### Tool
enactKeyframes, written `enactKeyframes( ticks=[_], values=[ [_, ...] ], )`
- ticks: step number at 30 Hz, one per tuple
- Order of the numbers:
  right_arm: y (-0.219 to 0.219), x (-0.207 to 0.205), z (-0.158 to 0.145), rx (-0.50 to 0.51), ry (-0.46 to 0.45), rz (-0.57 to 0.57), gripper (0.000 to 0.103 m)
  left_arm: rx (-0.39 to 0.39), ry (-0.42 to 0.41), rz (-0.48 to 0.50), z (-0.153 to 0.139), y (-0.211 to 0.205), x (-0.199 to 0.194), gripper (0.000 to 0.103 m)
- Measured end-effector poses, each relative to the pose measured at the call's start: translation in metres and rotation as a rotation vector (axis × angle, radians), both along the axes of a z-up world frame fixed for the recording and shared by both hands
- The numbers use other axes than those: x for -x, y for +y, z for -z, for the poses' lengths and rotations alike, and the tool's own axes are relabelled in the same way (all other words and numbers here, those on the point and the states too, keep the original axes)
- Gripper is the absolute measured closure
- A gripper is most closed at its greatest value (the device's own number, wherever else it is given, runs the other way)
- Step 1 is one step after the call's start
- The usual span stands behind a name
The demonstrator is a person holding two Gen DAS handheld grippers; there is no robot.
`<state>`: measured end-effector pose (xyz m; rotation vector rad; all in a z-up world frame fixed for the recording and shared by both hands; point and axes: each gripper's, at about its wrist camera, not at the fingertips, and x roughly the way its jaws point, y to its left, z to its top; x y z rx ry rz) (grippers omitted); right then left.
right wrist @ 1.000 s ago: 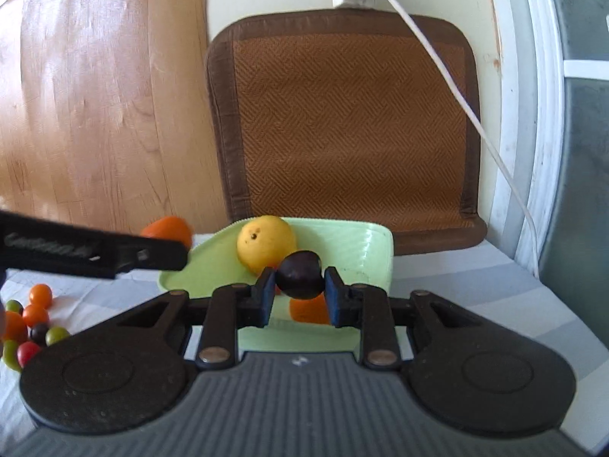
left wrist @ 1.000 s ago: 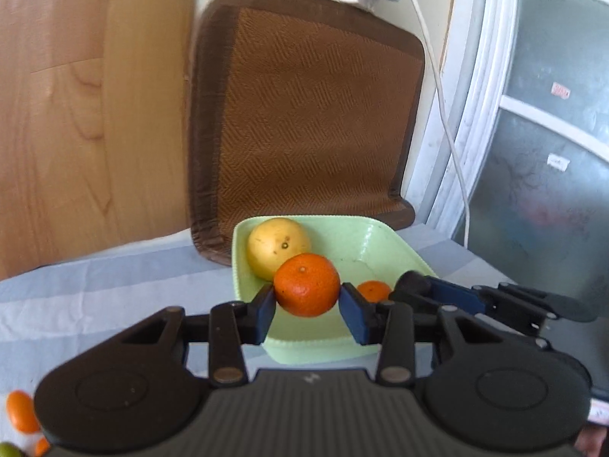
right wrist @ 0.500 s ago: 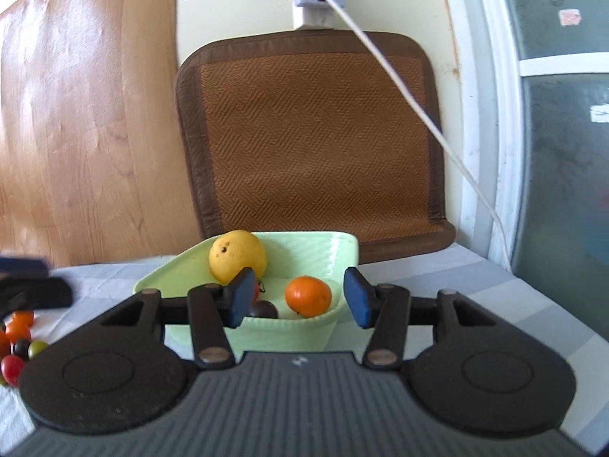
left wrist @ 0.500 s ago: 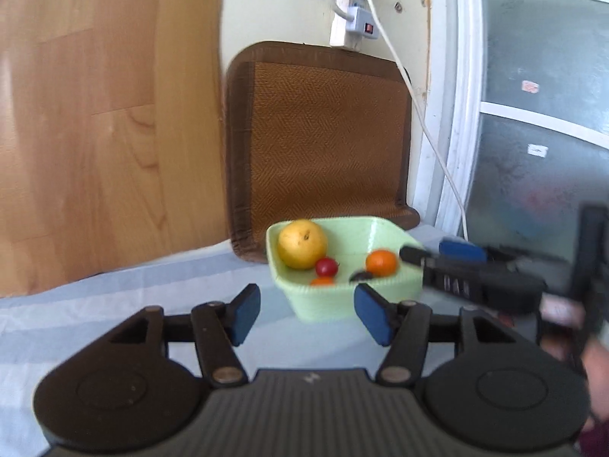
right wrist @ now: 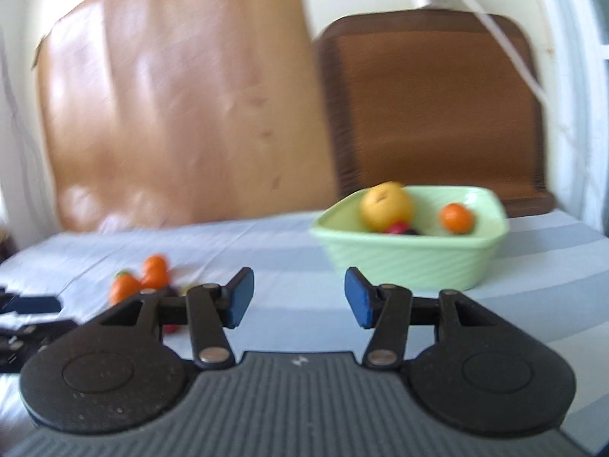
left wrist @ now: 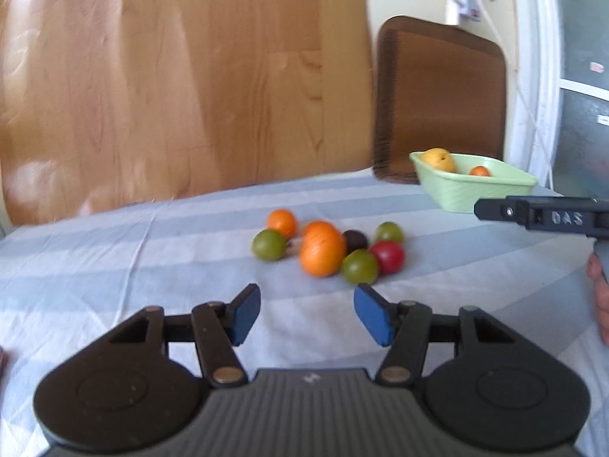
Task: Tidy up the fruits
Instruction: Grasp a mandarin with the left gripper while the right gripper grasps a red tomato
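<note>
A pile of several small fruits lies on the striped cloth: a large orange (left wrist: 321, 253), a small orange (left wrist: 281, 222), green ones (left wrist: 269, 243), a red one (left wrist: 388, 256) and a dark one (left wrist: 354, 240). My left gripper (left wrist: 306, 301) is open and empty, just short of the pile. The green bowl (left wrist: 468, 194) stands back right and holds a yellow fruit (left wrist: 437, 160) and an orange (left wrist: 479, 170). My right gripper (right wrist: 297, 285) has its jaws opening, nothing between them, in front of the bowl (right wrist: 411, 262). The pile (right wrist: 154, 272) shows at its left.
A wooden board (left wrist: 171, 95) and a brown woven mat (left wrist: 437, 103) lean against the wall behind the table. A white cord (left wrist: 533, 114) hangs by the window frame. The right gripper's finger (left wrist: 540, 217) and a person's hand (left wrist: 599, 285) sit at the right edge.
The left gripper let go of an orange and the right let go of a dark fruit, both into the bowl. Both opened, drew back and swung left; the pile now faces the left gripper.
</note>
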<state>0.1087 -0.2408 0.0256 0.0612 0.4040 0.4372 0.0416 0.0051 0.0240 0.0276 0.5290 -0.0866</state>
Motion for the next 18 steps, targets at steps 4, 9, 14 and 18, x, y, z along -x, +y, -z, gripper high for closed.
enactKeyframes(
  ticks=[4,9,14,18],
  values=[
    [0.034,0.005,0.000,0.061,0.026,-0.106,0.043,0.033,-0.020,0.006,-0.002,0.006,0.002,0.049],
    [0.061,0.010,-0.001,0.117,0.029,-0.197,0.057,0.058,-0.028,0.034,0.000,0.009,0.007,0.049],
    [0.080,0.006,0.003,0.205,0.006,-0.230,0.063,0.162,-0.005,0.074,-0.014,0.017,-0.015,0.048],
    [0.086,-0.004,0.006,0.245,0.029,-0.245,0.063,0.168,0.013,0.062,-0.022,0.015,-0.046,0.047]
  ],
)
